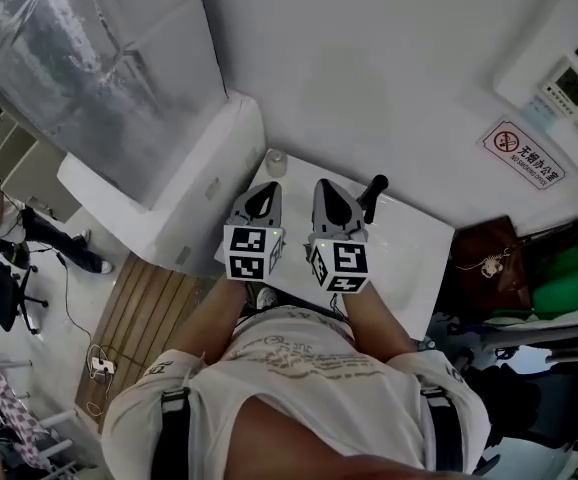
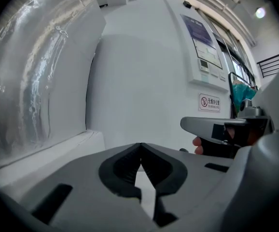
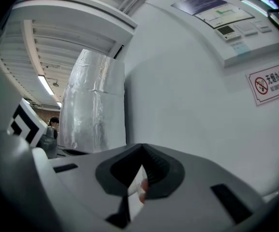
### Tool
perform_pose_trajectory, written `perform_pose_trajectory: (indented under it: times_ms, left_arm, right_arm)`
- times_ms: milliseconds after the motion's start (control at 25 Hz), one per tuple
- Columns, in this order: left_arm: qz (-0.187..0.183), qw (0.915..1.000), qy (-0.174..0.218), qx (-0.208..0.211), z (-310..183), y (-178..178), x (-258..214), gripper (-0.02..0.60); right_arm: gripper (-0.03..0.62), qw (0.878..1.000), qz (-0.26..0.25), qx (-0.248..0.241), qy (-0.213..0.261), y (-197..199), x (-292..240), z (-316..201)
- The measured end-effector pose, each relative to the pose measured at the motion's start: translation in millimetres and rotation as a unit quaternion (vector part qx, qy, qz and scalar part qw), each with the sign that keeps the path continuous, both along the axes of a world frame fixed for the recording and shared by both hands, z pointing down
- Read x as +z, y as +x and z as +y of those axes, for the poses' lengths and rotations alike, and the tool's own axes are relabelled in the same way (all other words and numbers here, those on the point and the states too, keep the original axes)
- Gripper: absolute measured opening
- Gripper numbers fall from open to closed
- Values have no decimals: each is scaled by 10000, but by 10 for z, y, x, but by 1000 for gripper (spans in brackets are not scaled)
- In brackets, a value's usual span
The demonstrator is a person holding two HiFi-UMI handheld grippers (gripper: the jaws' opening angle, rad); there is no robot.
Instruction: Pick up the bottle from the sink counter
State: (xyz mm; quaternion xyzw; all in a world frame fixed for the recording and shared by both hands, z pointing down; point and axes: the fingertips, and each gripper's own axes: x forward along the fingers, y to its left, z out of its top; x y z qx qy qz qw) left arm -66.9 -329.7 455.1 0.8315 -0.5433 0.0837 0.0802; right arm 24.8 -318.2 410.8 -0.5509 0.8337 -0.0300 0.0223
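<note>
At the far left corner of the white sink tabletop, close against the wall, stands the small pale cylindrical bottle with a grey cap. It appears upright, with its long axis vertical, though it is small in the head view. It does not show in either gripper view, since both cameras are aimed at the wall above it.

The left gripper lies just short of the bottle, and its nose points almost straight at it. The right gripper is held beside the left one and is farther from the bottle, which lies forward and to its left. A black faucet lever stands just beyond the right gripper.

The left gripper has its jaws fully together and holds nothing. The right gripper also has its tips meeting. A pale patch with a reddish spot shows through the slit below the tips and is too small to identify.

Judgement: the left gripper is the nearer one. It must open, drop to bottle height and advance to straddle the bottle.
</note>
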Motion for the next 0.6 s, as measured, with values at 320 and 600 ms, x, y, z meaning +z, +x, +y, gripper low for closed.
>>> perform_pose_trajectory:
  times_ms: [320, 600]
  left_arm:
    - [92, 9997, -228, 35, -375, -136, 263, 20]
    - [-152, 9977, -632, 207, -609, -141, 711, 72]
  right_arm:
    - [23, 9997, 110, 126, -187, -96, 141, -245]
    - [23, 9987, 157, 341, -350, -69, 254, -350]
